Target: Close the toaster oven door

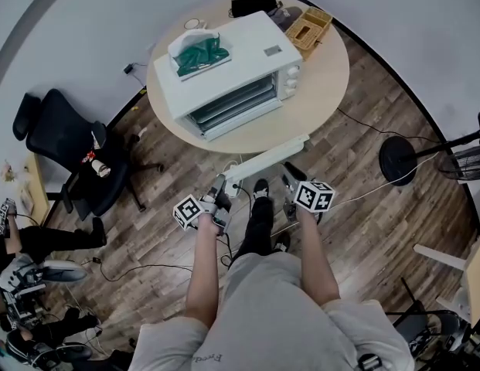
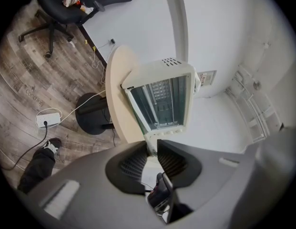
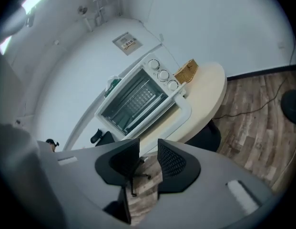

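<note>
Standing back from the round table (image 1: 325,83), I have both tools low in front of me and well apart from the work, so I judge this to be the approach, with nothing yet done to the door. The white toaster oven (image 1: 238,60) sits on the table top, and its door (image 1: 267,155) is dropped fully open, lying flat toward me with its white front edge near the table's rim; the racks inside show plainly in the right gripper view.

The left hand-held gripper (image 2: 153,151) has its jaws only narrowly apart with nothing between them. The right hand-held gripper (image 3: 148,149) has its jaws wider apart and is also empty; only floor shows through the gap. Both point at the oven from a little way off.

Next, I think, I need to carry one hand-held gripper forward to the door's front edge (image 3: 188,109), get under it or take hold of it, and swing it up on its hinge until it meets the oven's face. A hard push could slide the light oven back across the table, so the other hand-held gripper may need to steady the oven.
</note>
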`<state>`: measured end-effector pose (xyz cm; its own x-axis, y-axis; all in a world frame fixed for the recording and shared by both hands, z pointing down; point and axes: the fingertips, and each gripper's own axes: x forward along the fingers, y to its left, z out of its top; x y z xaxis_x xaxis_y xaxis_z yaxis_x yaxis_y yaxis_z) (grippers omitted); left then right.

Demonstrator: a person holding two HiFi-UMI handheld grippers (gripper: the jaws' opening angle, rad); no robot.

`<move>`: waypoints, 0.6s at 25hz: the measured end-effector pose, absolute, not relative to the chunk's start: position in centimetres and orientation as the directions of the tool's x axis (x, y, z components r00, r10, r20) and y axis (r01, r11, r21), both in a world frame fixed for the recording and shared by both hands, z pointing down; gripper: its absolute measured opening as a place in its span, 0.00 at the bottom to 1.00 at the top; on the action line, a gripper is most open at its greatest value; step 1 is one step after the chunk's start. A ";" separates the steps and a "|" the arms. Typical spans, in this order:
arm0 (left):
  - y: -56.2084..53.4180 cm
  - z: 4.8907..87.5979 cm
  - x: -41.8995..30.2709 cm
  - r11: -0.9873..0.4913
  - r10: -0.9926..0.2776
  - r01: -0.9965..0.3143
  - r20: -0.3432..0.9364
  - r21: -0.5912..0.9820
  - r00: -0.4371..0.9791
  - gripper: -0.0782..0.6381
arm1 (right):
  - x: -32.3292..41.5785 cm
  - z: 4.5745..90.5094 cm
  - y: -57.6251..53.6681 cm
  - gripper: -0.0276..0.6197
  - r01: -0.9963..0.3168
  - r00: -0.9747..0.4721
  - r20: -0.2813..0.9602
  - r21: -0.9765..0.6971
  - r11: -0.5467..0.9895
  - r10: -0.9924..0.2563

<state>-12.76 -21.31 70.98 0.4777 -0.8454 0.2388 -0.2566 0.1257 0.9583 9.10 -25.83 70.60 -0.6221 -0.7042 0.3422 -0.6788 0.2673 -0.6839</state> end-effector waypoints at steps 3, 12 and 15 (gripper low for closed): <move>-21.5 70.6 -12.7 0.127 -0.842 -0.252 0.238 0.959 0.484 0.29 | 8.6 70.8 -26.4 0.22 -0.600 -0.627 0.283 -0.770 0.217 -0.726; -21.9 69.5 -13.1 0.109 -0.840 -0.244 0.220 0.964 0.496 0.29 | 7.7 70.9 -27.9 0.26 -0.385 -0.607 0.152 -0.915 0.122 -0.780; -22.2 69.1 -13.2 0.096 -0.839 -0.257 0.217 0.962 0.499 0.30 | 6.8 70.7 -28.8 0.26 -0.351 -0.620 0.122 -0.927 0.135 -0.775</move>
<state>-13.17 -22.20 69.06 0.4994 -0.8386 0.2174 -0.2566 0.0964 0.9617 6.82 -28.79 70.68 -0.6198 -0.7751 0.1225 -0.3513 0.1345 -0.9265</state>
